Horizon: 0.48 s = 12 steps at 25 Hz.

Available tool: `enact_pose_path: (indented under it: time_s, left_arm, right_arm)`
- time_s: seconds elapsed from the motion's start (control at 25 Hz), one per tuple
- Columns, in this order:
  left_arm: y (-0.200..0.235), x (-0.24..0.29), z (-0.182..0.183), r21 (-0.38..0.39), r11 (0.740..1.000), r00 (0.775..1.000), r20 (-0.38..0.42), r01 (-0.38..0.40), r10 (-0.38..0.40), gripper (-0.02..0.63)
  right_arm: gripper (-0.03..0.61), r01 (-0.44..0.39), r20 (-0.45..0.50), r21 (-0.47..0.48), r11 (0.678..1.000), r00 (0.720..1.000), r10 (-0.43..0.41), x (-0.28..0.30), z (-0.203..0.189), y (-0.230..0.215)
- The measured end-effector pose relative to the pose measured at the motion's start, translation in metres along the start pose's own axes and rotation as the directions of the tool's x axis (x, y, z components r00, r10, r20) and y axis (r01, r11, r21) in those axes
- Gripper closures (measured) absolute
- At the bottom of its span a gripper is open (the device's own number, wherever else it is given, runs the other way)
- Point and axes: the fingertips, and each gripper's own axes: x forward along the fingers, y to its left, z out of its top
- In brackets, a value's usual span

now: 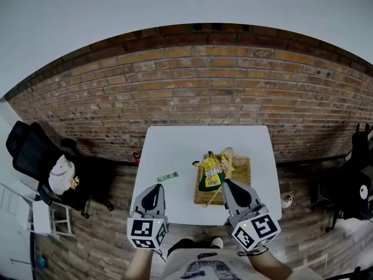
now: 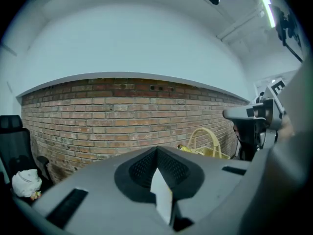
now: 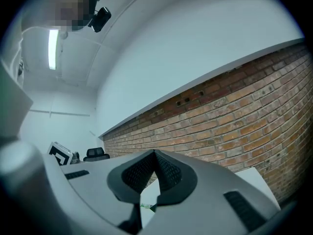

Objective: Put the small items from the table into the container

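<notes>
The left gripper (image 1: 156, 186) and the right gripper (image 1: 226, 182) are held over the near edge of the white surface (image 1: 175, 147), each with jaws clenched tip to tip and nothing between them. A small green packet (image 1: 168, 177) lies on the surface, ahead of the left gripper and well apart from the wicker basket (image 1: 243, 168). The basket stands at the surface's right half, just ahead of the right gripper, and holds a yellow-green snack bag (image 1: 213, 174).

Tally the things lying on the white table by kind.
basket: 1
packets: 2, a yellow packet in the basket and a green packet loose on the table
Total: 3
</notes>
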Motion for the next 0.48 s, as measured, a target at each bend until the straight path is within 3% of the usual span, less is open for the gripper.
enact_pose_path:
  time_s: [0.2,0.48]
  left_arm:
    - [0.01,0.0,-0.015,-0.006,0.999,0.998,-0.035,-0.048,0.048,0.566]
    - [0.045,0.021,-0.028,-0.015,1.0,0.997,-0.074,-0.017,0.016,0.566]
  right_arm:
    - [0.56,-0.048,-0.026,0.035,0.998,0.998,0.049,0.017,-0.014,0.0]
    - [0.56,-0.065,-0.062,0.052,0.997,0.996,0.068,0.065,-0.032,0.021]
